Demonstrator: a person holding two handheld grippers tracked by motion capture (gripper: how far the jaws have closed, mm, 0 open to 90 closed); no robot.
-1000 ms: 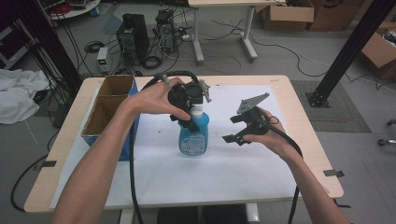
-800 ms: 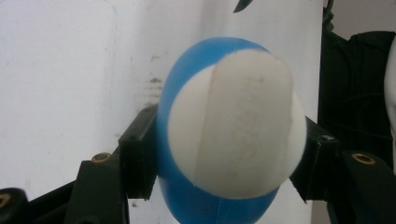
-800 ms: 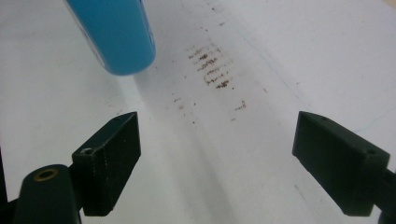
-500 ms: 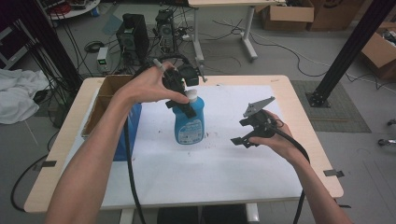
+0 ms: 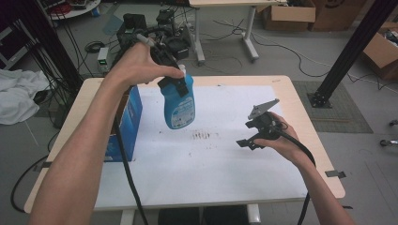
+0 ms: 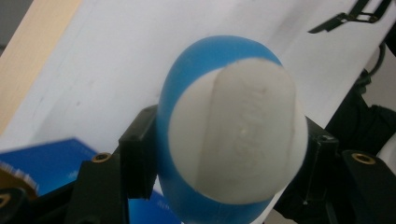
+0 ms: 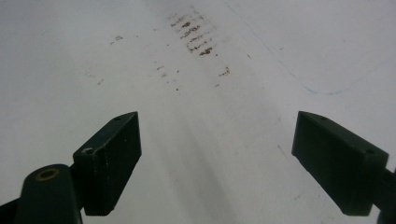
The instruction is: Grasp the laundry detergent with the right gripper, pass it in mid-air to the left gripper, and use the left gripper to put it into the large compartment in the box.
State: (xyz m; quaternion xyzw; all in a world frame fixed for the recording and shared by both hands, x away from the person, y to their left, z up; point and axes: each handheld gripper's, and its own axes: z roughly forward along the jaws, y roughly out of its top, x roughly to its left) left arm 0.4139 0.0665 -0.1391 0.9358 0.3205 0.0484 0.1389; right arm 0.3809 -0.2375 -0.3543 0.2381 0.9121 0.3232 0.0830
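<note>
Above table, bottle (image 5: pixel 178 103) risen, leftward.

bottle label (image 5: pixel 179 112) print too small to read

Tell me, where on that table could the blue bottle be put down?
The white sheet is bare between the blue box and the right gripper, brown smudges aside. The table's left edge is crowded by the box. The left gripper holds the blue bottle aloft.

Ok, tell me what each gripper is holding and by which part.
The left gripper clamps the blue bottle at its neck, under the white cap. The right gripper holds nothing.
</note>
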